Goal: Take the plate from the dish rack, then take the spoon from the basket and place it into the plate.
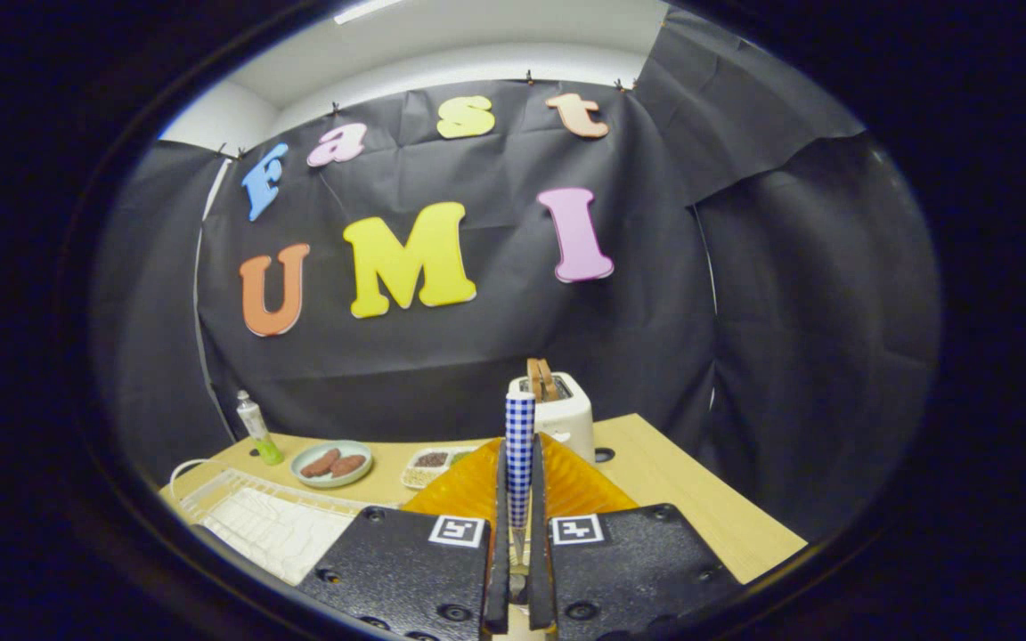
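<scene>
Wooden tabletop (655,472) carries everything, set against the black cloth wall (477,356). Its biggest item is the white dish rack (272,525), lying beside the gripper (519,534). An orange ribbed plate (477,490) lies just beyond the 2 fingers. Behind it stands a white toaster (562,409) with toast in its slot. Farther off rest a pale green dish (332,464) with 2 brown sausages, a small food tray (431,463), and a tube with a green cap (256,429). Gripper fingers press narrowly together on the spoon (520,454), its blue-checked handle standing upright above the plate.
</scene>
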A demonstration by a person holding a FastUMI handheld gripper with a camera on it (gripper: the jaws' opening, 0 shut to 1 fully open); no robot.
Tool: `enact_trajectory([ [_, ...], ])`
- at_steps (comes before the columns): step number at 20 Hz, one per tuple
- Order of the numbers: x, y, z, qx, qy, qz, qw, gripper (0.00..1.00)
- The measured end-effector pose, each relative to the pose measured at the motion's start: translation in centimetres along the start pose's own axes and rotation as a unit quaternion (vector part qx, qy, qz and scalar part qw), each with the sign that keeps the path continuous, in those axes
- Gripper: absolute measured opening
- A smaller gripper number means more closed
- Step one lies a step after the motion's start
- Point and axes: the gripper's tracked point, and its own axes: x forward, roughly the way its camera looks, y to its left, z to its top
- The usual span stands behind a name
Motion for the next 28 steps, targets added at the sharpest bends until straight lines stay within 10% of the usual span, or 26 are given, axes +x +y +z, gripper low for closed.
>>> enact_trajectory([
  [11, -13.6, 13.3, -2.9, -0.037, -0.065, 0.072, 0.995, 0.14],
  [28, -17.2, 20.4, -20.6, 0.014, 0.054, 0.077, 0.995, 0.16],
])
